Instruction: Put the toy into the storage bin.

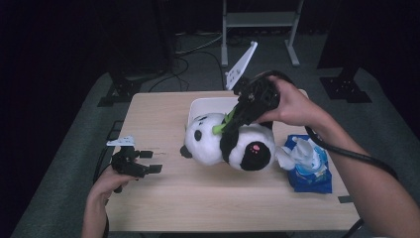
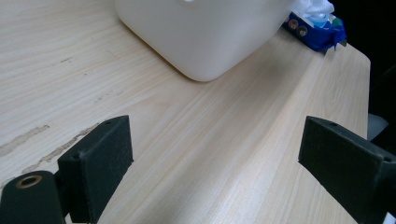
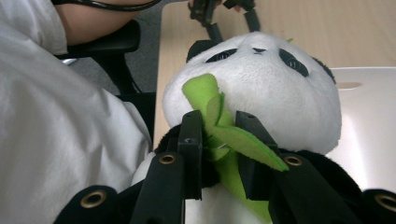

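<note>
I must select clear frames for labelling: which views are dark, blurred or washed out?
High view: the surroundings are nearly black, only the table is lit. Left gripper view: sharp, but the white tub is washed out. Right gripper view: the panda is sharp, the near white fabric soft.

Table (image 1: 208, 198): plush panda (image 1: 228, 144) lying at centre, its far side leaning against the tub (image 1: 208, 105) sitting behind it. Tissue pack (image 1: 309, 166) lying just right of the panda, touching it. Right gripper (image 1: 229, 120) sitting on the panda's chest, pinching the leaf (image 3: 219, 135). Left gripper (image 1: 148, 161) resting at the table's left edge, well apart from the panda.
</note>
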